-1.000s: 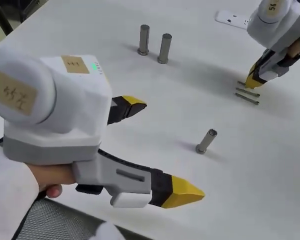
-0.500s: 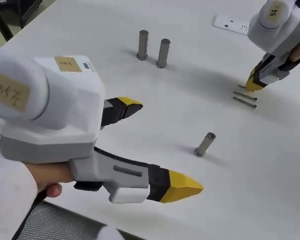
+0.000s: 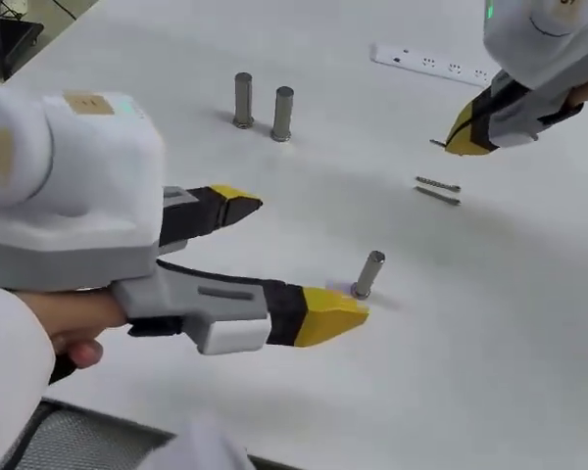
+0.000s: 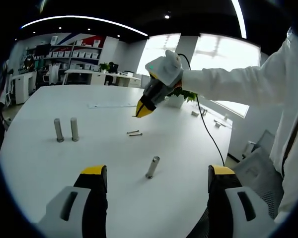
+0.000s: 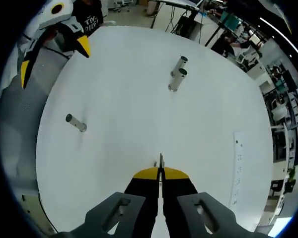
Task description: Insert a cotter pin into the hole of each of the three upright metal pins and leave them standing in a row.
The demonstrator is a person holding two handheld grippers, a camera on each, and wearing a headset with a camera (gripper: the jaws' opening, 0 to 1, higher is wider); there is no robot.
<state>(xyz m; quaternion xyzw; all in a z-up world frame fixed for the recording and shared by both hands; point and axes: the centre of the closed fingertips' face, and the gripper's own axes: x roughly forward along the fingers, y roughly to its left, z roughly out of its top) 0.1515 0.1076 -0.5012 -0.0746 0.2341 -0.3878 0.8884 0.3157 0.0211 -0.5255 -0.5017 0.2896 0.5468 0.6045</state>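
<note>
Cotter pin (image 5: 161, 161) clamped in right gripper (image 3: 453, 140), above the table (image 3: 529, 323); left gripper (image 3: 309, 257) jaws apart beside the lone metal pin (image 3: 368, 274). Risk: it could twist in the grip and miss the hole.

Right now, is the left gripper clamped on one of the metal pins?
No, the left gripper has its jaws wide apart, and the nearest metal pin stands ahead between them, touching neither.

white table (image 3: 127, 59) | three upright metal pins (image 3: 243, 98) (image 3: 283, 111) (image 3: 368, 272), two side by side, one apart | two cotter pins (image 3: 437, 183) (image 3: 438, 196) lying | power strip (image 3: 431, 64)
</note>
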